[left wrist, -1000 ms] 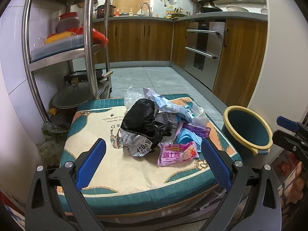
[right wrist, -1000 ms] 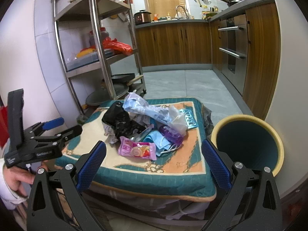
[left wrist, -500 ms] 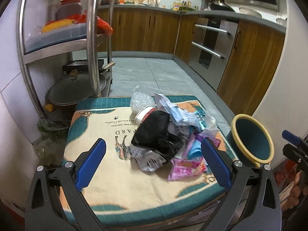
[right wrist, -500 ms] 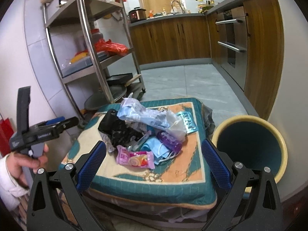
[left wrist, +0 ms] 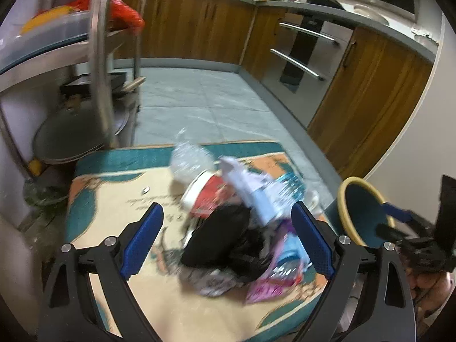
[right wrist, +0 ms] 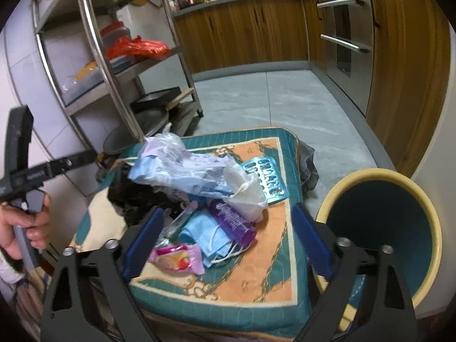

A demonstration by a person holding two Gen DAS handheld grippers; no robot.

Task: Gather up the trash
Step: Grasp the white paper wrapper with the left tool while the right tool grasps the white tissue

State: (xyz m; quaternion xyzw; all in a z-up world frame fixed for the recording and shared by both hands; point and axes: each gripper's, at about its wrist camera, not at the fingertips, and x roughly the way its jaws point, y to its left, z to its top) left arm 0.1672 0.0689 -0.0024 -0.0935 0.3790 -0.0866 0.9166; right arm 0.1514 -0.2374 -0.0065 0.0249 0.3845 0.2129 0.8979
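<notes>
A heap of trash lies on a teal and beige cushion [right wrist: 256, 262]: a black bag [left wrist: 219, 236], a red and white cup [left wrist: 205, 193], a pale blue wrapper [right wrist: 182, 171], a blue face mask [right wrist: 211, 236], a purple packet [right wrist: 230, 222], a pink snack packet [right wrist: 176, 259] and a blister pack [right wrist: 265, 176]. A teal bin with a yellow rim [right wrist: 382, 222] stands right of the cushion; it also shows in the left wrist view [left wrist: 362, 213]. My left gripper [left wrist: 228, 242] is open, just above the black bag. My right gripper [right wrist: 228, 242] is open, over the mask and packets.
A steel shelf rack [right wrist: 108, 65] with pans and a red bag stands left of the cushion. Wooden cabinets and an oven [right wrist: 344, 37] line the back and right. Grey floor [right wrist: 265, 99] lies beyond the cushion.
Both grippers have moved forward and down toward the trash heap, both still open. The left view is now blurred from motion.
</notes>
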